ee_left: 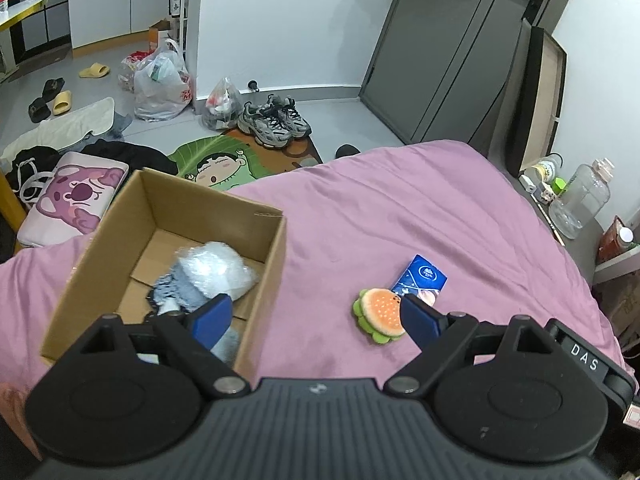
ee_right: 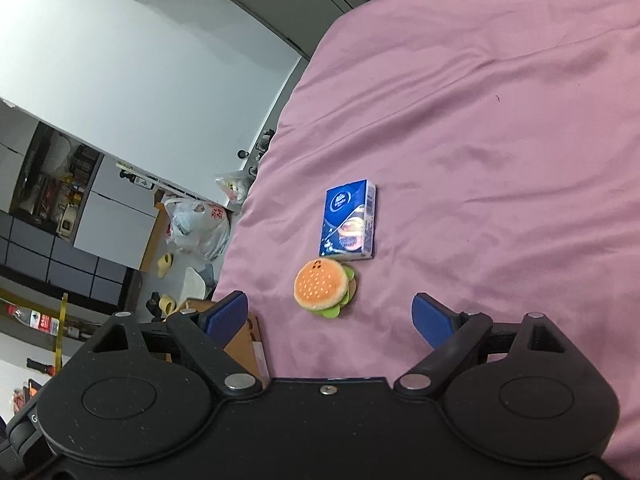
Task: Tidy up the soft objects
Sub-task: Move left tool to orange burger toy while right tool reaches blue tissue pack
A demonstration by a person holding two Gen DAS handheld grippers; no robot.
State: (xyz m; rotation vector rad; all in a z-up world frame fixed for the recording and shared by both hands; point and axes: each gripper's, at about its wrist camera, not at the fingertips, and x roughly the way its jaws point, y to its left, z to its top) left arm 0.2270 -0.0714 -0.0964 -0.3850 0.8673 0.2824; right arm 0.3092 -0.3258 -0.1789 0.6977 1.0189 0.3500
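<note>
A plush hamburger (ee_left: 380, 312) (ee_right: 323, 290) lies on the pink bedspread (ee_left: 400, 208), touching a blue tissue pack (ee_left: 422, 278) (ee_right: 349, 222). A cardboard box (ee_left: 276, 264) on the bed's left holds a bubble-wrap bundle (ee_left: 218, 270) and a grey-blue cloth (ee_left: 176, 294). My left gripper (ee_left: 316, 318) is open and empty, above the bed between box and hamburger. My right gripper (ee_right: 330, 316) is open and empty, just short of the hamburger. The box corner (ee_right: 244, 340) shows behind its left finger.
The bed's far edge drops to a floor with sneakers (ee_left: 274, 120), plastic bags (ee_left: 160, 84), slippers, clothes and a cartoon mat (ee_left: 218, 168). A pink cushion (ee_left: 74, 196) sits left of the box. A side shelf with a clear jug (ee_left: 580, 200) stands at right.
</note>
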